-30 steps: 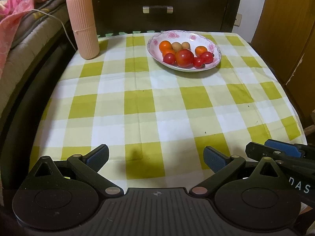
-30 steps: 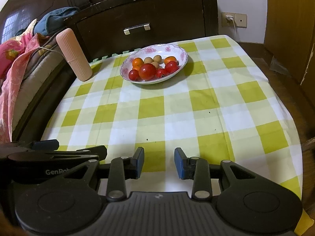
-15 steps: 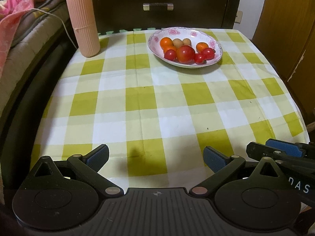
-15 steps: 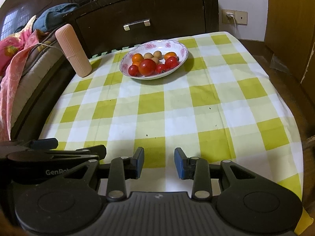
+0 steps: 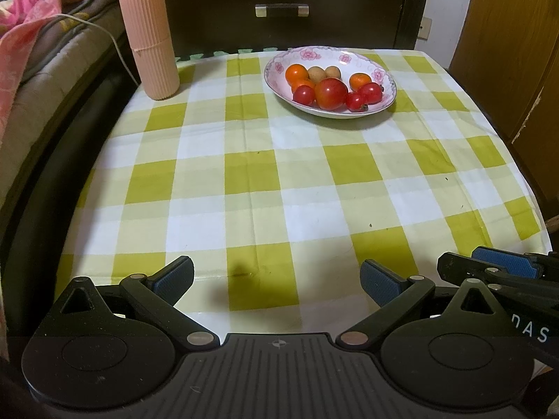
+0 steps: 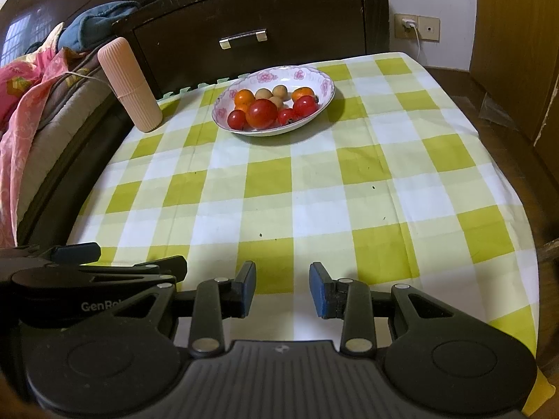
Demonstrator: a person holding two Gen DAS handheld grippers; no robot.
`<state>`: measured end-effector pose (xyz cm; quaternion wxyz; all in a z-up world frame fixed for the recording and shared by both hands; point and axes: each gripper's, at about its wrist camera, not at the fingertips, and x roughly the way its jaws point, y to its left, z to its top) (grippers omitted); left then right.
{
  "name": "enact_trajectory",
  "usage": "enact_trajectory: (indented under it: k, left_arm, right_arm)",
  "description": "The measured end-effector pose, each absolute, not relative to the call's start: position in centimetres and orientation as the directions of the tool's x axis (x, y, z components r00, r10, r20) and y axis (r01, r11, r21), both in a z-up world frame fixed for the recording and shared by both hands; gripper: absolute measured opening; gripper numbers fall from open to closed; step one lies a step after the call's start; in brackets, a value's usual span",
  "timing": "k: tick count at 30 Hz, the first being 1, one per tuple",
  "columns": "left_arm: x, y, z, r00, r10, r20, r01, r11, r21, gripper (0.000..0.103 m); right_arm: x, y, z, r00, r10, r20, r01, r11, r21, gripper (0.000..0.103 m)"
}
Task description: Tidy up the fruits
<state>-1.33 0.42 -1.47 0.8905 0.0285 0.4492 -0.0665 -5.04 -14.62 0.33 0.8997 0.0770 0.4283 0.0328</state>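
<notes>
A white bowl with a pink flower rim (image 5: 307,54) (image 6: 297,73) stands at the far side of the checked tablecloth (image 5: 262,174). Inside it lie a big red tomato (image 5: 331,93) (image 6: 261,113), three small red tomatoes, two oranges (image 5: 297,73) and small brown fruits (image 5: 317,74). My left gripper (image 5: 276,279) is wide open over the near table edge, nothing between its fingers. My right gripper (image 6: 283,288) sits beside it on the right, its blue pads a short gap apart and empty. Both are far from the bowl.
A tall pink ribbed case (image 5: 148,35) (image 6: 131,85) stands upright at the far left corner. Behind the table is a dark drawer cabinet (image 5: 282,10). A bed with bedding (image 5: 35,52) runs along the left side, and wooden panels (image 5: 517,52) stand on the right.
</notes>
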Motion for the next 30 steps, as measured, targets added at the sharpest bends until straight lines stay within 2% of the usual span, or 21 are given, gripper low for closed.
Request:
enact_trajectory:
  k: [30]
  left_arm:
    - [-1.61, 0.40, -1.62, 0.580, -0.088, -0.810, 0.146, 0.989, -0.004, 0.101]
  right_arm:
    - [-5.30, -14.50, -0.01, 0.620, 0.122, -0.775, 0.012, 0.986, 0.165, 0.032]
